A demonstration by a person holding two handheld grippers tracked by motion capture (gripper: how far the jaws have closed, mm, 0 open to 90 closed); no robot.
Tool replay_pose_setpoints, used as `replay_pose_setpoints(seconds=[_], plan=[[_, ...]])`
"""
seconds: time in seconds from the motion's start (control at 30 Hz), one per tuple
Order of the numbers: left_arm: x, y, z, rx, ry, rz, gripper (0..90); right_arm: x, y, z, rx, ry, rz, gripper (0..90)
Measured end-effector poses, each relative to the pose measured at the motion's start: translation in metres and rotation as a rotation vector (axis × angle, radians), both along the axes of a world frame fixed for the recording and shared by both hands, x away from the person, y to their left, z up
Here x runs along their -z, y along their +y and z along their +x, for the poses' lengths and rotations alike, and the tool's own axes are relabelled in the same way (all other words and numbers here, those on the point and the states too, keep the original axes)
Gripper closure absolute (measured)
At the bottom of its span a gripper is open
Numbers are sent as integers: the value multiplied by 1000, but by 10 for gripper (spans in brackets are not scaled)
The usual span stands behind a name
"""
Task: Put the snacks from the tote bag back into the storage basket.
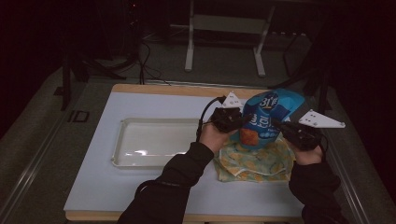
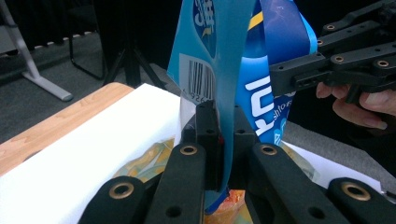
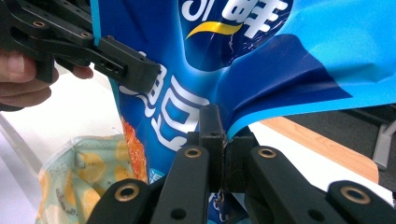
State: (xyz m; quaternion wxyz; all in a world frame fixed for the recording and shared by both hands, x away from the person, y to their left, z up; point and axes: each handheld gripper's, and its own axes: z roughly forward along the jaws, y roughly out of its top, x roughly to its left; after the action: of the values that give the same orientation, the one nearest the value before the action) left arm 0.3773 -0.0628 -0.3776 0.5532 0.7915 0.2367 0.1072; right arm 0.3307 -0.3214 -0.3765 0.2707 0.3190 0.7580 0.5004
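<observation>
Snack bag point(image 1: 267, 116) of glossy blue foil, printed with white lettering and a barcode, hangs upright in the air directly above a second, pale yellow-patterned packet point(image 1: 256, 161) that lies flat on the white table top point(image 1: 140, 186). Left gripper point(image 1: 233, 120) has its black jaws pinched tight on the blue bag's side seam, the film pressed between the pads, as the left gripper view makes plain. Right gripper point(image 1: 284, 127) is likewise clamped fully closed on the opposite edge of the blue bag. A shallow white plastic tray point(image 1: 122, 140) sits left of the blue bag, seemingly the place to set it.

To do this carry well, I would keep both hands level with each other so the film stays taut between them, hold both pinches firm, and clear the yellow packet before travelling sideways towards the tray.
</observation>
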Motion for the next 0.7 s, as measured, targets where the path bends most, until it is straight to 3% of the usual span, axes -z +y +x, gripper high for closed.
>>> replay_pose_setpoints(seconds=[0.47,0.7], plan=[[-41,12,2,-11,-40,-33,880,-40,12,1,10,-54,-6,889],[-49,23,2,-26,-42,-44,881,-50,22,4,2,-61,2,888]])
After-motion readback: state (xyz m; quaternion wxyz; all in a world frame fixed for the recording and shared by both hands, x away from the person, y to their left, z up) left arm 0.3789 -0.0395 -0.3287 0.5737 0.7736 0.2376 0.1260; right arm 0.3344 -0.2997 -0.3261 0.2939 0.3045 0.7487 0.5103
